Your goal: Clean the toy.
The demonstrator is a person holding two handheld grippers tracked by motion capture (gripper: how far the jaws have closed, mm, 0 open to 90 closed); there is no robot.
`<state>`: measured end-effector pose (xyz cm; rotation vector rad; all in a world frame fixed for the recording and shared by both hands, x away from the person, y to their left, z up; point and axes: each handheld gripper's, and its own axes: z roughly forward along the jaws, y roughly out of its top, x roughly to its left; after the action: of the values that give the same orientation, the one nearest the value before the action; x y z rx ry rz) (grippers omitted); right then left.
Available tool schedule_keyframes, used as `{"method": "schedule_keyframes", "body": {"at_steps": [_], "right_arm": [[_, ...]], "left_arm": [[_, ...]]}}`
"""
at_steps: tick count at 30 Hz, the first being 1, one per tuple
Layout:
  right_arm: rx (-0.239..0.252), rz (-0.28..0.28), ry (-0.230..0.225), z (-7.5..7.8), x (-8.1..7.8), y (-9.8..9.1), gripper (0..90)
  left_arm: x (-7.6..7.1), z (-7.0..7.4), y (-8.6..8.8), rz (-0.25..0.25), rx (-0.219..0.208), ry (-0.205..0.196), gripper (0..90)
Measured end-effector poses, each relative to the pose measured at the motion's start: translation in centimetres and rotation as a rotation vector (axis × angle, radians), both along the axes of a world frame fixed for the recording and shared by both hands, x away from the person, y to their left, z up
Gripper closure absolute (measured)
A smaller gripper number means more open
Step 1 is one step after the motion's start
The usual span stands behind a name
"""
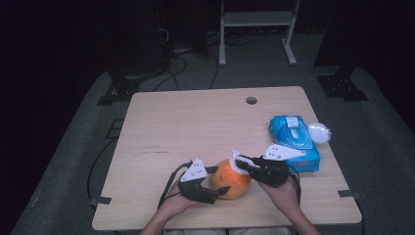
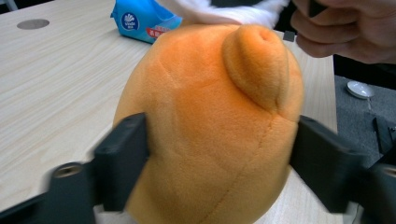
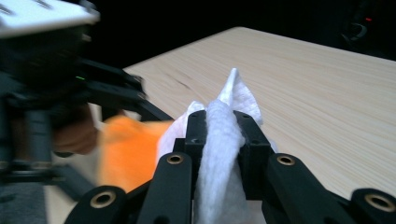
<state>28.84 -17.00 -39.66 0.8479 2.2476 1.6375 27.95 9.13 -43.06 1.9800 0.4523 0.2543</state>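
Work in hand: wiping an orange plush toy (image 1: 230,178) with a white tissue (image 3: 219,140); the toy lies low in the high view, just left of centre, on the near part of the wooden table (image 1: 195,127).

Left gripper (image 1: 215,188): in its own view the two black jaws stand either side of the toy's lower body, and their pads look pressed against the plush, so I read it as holding the toy. The left jaw is motion-blurred, so how firm that hold is stays a fair guess.

Right gripper (image 1: 243,164): jaws clamped together on the tissue, which stands up between them as a crumpled fold in the right gripper view. In the high view it sits at the toy's upper right side, the tissue touching or just above the plush.

Toy, handling: soft, light and stuffed, with stitched seams and a rounded bump (image 2: 254,63) near its top. It should give under the pads rather than slip, yet it can roll or squash out of shape if squeezed on one side alone. Best held across the broad body, as now, not by the bump.

Tissue, handling: thin, limp and easy to tear; a tight pinch on a bunched fold suits it, and light strokes should keep it whole.

Nearby: a blue tissue pack (image 1: 295,142) to the right of centre, well apart from the toy, with a small white object (image 1: 319,132) just beside it.
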Motion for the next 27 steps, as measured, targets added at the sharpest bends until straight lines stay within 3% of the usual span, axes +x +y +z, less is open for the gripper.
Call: {"method": "schedule_keyframes", "body": {"at_steps": [2, 4, 7, 9, 11, 13, 15, 16, 20, 23, 27], "right_arm": [[0.017, 0.026, -0.008, 0.5, -0.5, 0.6, 76.6], [0.038, 0.064, -0.014, 1.0, -1.1, 1.2, 76.6], [0.011, 0.084, -0.055, 1.5, -1.7, 1.9, 76.6], [-0.007, 0.066, -0.059, 1.2, -1.4, 1.9, 76.6], [-0.003, 0.040, -0.024, 0.3, -0.6, 1.2, 76.6], [0.006, 0.027, 0.005, -0.3, -0.2, 0.7, 76.6], [-0.005, 0.022, -0.003, -0.3, -0.3, 0.7, 76.6], [-0.001, 0.025, -0.004, -0.1, -0.4, 0.8, 76.6], [0.006, 0.063, -0.050, 0.9, -1.5, 1.6, 76.6], [-0.039, 0.090, -0.093, 1.3, -2.3, 2.7, 76.7], [-0.051, 0.065, -0.076, 0.9, -1.7, 2.4, 76.7]], "left_arm": [[-0.4, 0.6, -0.1, 0.018, 0.023, -0.045, 39.3], [-0.6, 1.1, -0.1, 0.016, 0.041, -0.061, 42.0], [-0.8, 1.5, 0.1, 0.017, 0.082, -0.091, 42.8], [-0.7, 1.5, 0.3, 0.010, 0.087, -0.079, 42.8], [-0.6, 1.2, 0.3, 0.002, 0.075, -0.063, 39.8], [-0.3, 1.0, 0.0, 0.010, 0.051, -0.029, 29.9], [0.0, 0.9, -0.3, 0.035, 0.046, -0.008, 18.8], [0.0, 0.7, -0.3, 0.033, 0.041, -0.007, 18.2], [-0.1, 0.6, -0.3, 0.029, 0.042, -0.031, 30.0], [-0.3, 0.5, -0.6, 0.021, 0.054, -0.043, 33.8], [-0.6, 0.4, -0.6, 0.007, 0.067, -0.058, 38.5]]}}
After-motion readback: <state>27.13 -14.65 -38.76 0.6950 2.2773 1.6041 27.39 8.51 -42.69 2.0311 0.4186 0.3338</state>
